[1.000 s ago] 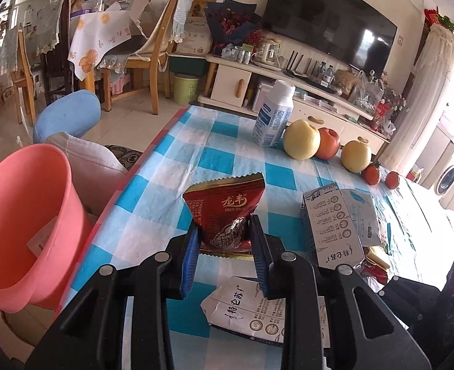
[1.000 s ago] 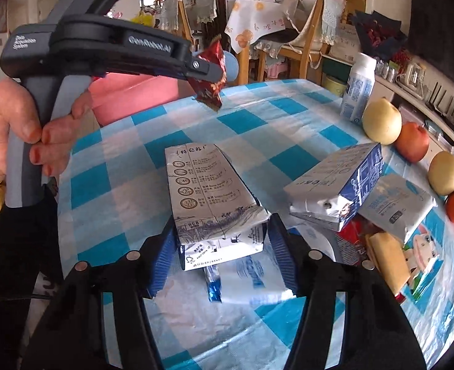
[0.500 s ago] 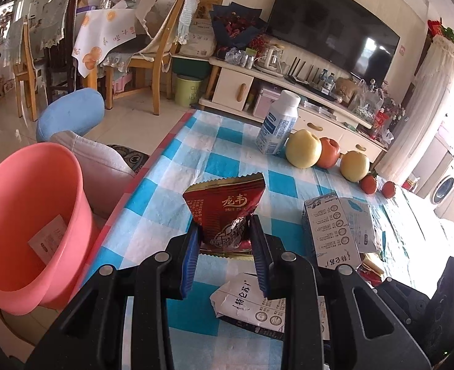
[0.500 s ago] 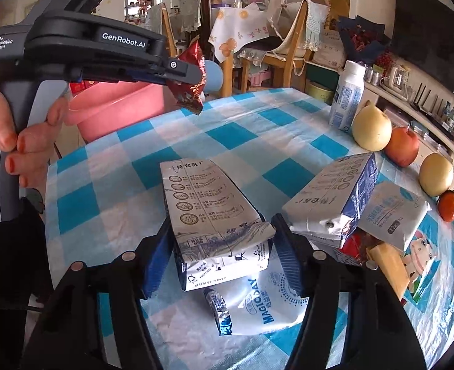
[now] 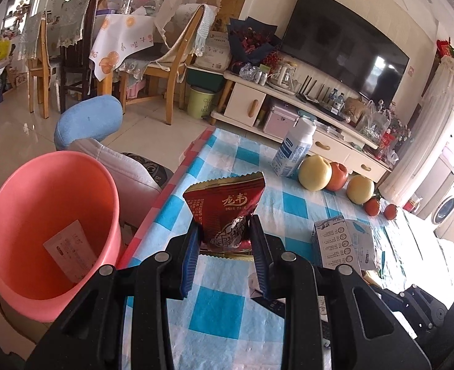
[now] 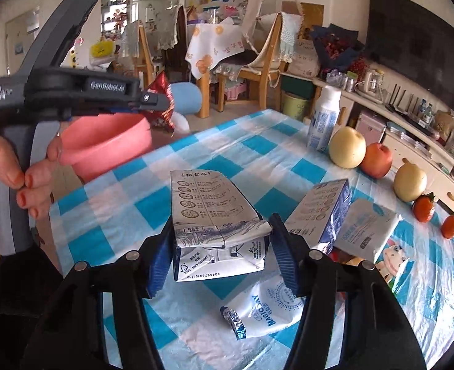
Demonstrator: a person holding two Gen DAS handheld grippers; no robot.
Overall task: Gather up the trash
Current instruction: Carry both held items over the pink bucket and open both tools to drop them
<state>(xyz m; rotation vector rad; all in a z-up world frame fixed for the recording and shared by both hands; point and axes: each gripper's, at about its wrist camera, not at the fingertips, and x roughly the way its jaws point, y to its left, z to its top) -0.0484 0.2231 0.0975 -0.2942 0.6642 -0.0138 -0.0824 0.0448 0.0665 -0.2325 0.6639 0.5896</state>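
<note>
Gripping a crinkled, glossy red foil snack wrapper (image 5: 227, 212) with a serrated top edge, the left gripper (image 5: 225, 240) has its blue ribbed pads clamped narrow on the wrapper's lower part; the wrapper stands upright above the table's left edge, beside the smooth, round pink plastic bucket (image 5: 26, 231). A white paper slip (image 5: 69, 254) lies inside the bucket.

Right gripper (image 6: 219, 246): jaws closing around a flattened white paperboard milk carton (image 6: 210, 212) with printed blue line art, creased and folded at its near end; the carton is lifted off the table, and both pads touch its sides.

Under it on the table lies a crumpled white foil-lined pouch (image 6: 263, 311). A second carton (image 6: 322, 212) and a soft white packet (image 6: 365, 228) rest toward the right edge.

Surface: table with a thin, slightly wrinkled blue-and-white checked cloth (image 6: 140, 203). Along the far edge stand a white plastic bottle (image 6: 324, 120), two pale round pears (image 6: 347, 146), a red apple (image 6: 376, 158).

Room: tiled glossy floor, wooden chairs, dark television.
</note>
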